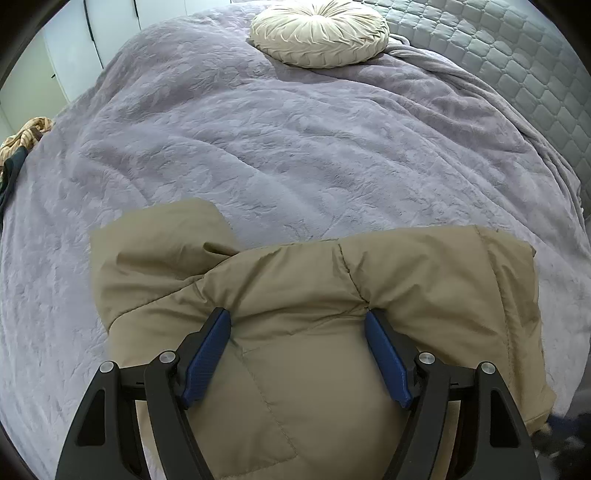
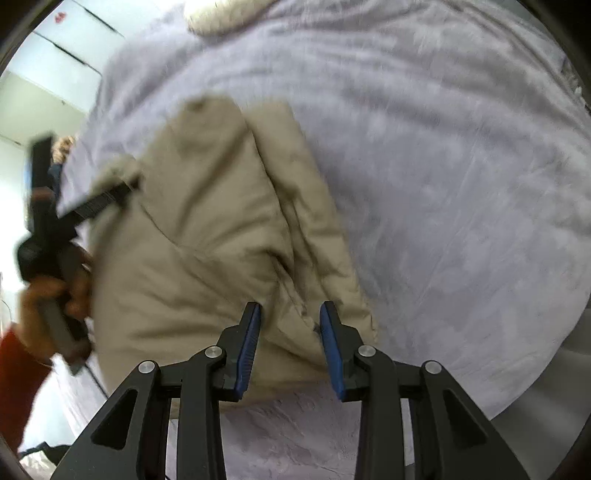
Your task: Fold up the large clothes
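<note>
A tan padded jacket (image 1: 295, 295) lies folded on the purple blanket (image 1: 258, 147). My left gripper (image 1: 295, 315) stands wide open over it. Its fingertips (image 1: 221, 317) rest on the puffy fabric, and both blue pad faces show bare. In the blurred right wrist view, my right gripper (image 2: 290, 308) hovers open over the jacket's near right edge (image 2: 221, 229), with nothing pinched between its pads. That view also shows the left gripper (image 2: 107, 195) at the jacket's left side, held by a hand (image 2: 55, 291) with a red sleeve.
A round cream cushion (image 1: 319, 31) sits at the far end of the bed. A grey quilted cover (image 1: 517, 74) lies at the right. Striped and dark clothes (image 1: 22, 140) are heaped at the left edge. White cupboard doors (image 1: 74, 44) stand beyond.
</note>
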A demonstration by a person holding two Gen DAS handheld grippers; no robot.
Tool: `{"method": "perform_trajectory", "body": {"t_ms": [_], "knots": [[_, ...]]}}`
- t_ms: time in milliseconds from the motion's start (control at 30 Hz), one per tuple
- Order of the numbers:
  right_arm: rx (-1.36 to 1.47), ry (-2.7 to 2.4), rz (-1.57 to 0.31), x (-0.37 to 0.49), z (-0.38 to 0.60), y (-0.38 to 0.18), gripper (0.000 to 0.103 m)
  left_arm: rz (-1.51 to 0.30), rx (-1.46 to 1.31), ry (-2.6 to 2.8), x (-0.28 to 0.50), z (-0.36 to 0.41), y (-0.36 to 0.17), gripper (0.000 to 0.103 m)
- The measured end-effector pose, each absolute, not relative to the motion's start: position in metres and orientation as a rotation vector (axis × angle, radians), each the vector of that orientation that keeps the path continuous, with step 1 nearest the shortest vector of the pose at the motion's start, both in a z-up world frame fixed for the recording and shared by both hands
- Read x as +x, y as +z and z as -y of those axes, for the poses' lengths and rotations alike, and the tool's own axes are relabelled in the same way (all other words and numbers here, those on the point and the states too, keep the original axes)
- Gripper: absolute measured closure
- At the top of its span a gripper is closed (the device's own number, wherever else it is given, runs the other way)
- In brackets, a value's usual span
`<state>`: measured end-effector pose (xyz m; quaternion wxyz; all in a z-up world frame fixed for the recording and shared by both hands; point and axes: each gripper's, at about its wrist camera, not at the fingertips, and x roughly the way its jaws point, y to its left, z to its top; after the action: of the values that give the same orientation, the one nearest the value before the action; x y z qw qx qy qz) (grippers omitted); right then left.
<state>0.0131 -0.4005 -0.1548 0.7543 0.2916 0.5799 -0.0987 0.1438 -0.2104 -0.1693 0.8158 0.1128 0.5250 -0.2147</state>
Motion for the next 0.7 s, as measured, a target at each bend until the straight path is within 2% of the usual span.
{"method": "perform_trajectory", "body": {"t_ms": [367, 700], "knots": [[0.669, -0.175, -1.316, 0.014, 0.402, -0.171, 0.067, -1.157, 0.136, -0.451, 0.116, 0.165, -0.120, 0.027], [0.666, -0.135, -1.269, 0.025, 0.426, -0.139, 0.065, -1.251, 0.017, -0.386, 0.071, 0.115, -0.113, 0.027]]}}
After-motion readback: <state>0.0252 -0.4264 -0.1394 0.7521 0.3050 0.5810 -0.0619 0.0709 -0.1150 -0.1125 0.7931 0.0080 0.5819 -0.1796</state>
